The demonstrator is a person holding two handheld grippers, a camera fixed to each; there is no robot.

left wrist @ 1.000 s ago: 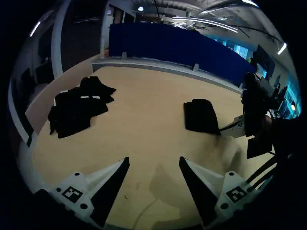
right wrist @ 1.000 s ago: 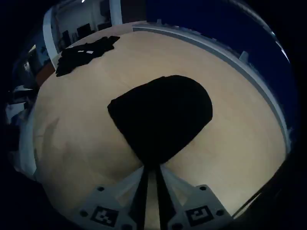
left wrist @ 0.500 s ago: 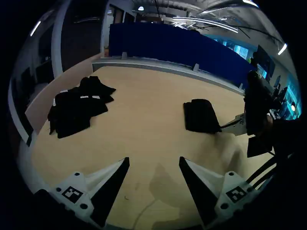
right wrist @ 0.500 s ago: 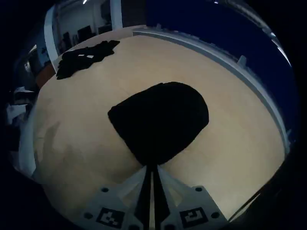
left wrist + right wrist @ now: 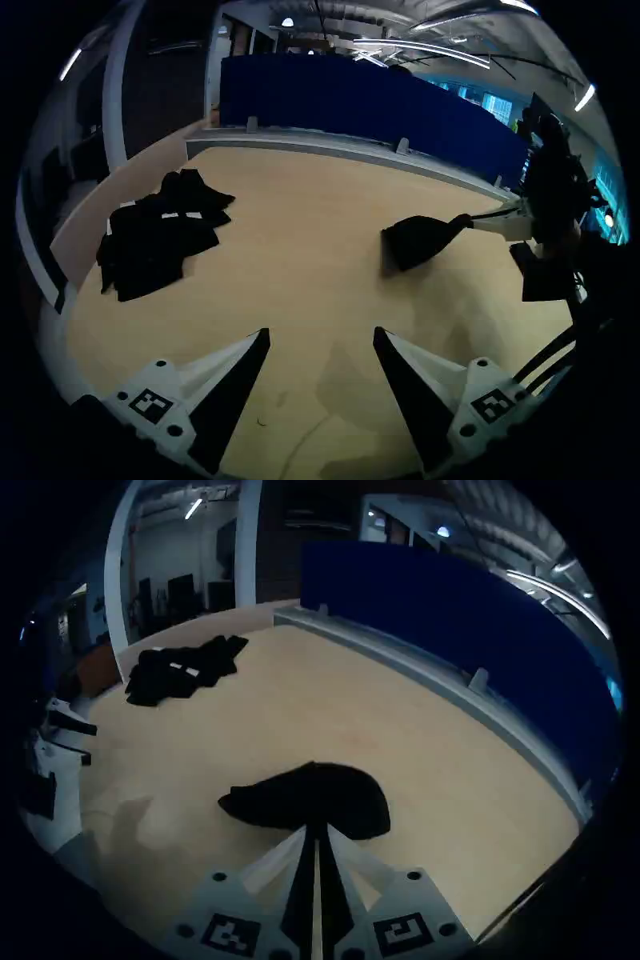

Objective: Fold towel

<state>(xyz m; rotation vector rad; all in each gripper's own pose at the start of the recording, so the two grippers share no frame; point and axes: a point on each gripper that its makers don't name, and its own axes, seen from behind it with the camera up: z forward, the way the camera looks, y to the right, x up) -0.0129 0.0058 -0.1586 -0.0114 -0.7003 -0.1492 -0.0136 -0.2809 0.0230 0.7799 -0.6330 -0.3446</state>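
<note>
A folded black towel [image 5: 412,238] lies right of centre on the light wooden table [image 5: 304,240]. Its near edge is raised off the wood, pinched by my right gripper [image 5: 466,219], which reaches in from the right. In the right gripper view the same towel [image 5: 312,796] sits just ahead of the right gripper [image 5: 317,830], whose fingers are closed together on its near edge. My left gripper [image 5: 320,336] hovers open over bare table near the front edge, well short of the towel, with nothing between its fingers.
A loose pile of black towels [image 5: 156,232] lies at the table's left side, also seen as the pile [image 5: 184,668] at far left. A blue partition [image 5: 360,96] on a grey rail [image 5: 336,144] borders the far edge. A hand and dark gear [image 5: 560,240] stand at right.
The right gripper has risen and tilted up, lifting the near edge of the folded towel off the table. The left gripper has barely moved and stays open.
</note>
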